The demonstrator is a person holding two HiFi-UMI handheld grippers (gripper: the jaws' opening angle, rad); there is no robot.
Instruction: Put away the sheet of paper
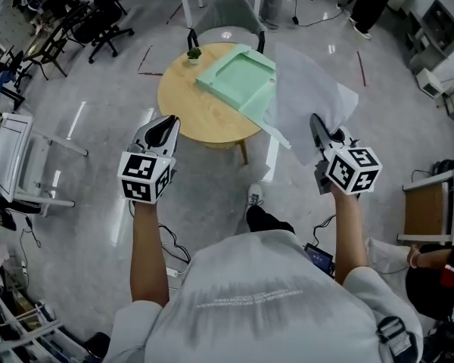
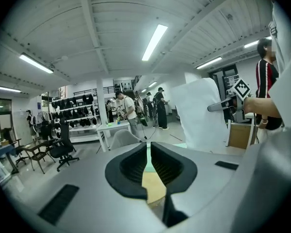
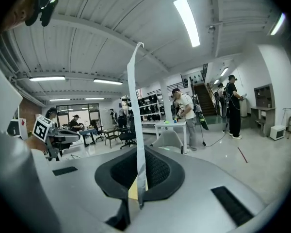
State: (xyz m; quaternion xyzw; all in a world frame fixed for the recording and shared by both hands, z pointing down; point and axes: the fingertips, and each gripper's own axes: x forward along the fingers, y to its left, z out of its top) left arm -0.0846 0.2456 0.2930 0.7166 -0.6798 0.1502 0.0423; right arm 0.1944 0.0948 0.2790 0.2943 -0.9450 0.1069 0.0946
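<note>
The white sheet of paper hangs upright in the air to the right of the round wooden table. My right gripper is shut on its lower edge. In the right gripper view the paper shows edge-on, rising from between the pads of that gripper. A light green tray lies on the table's right side and overhangs the rim. My left gripper hovers left of the table's near edge, its jaws a narrow slit apart with nothing between them. In the left gripper view the paper stands at the right.
A small potted plant sits at the table's far edge, with a grey chair behind it. A white cart stands at the left and a wooden box at the right. Office chairs and several people are further back.
</note>
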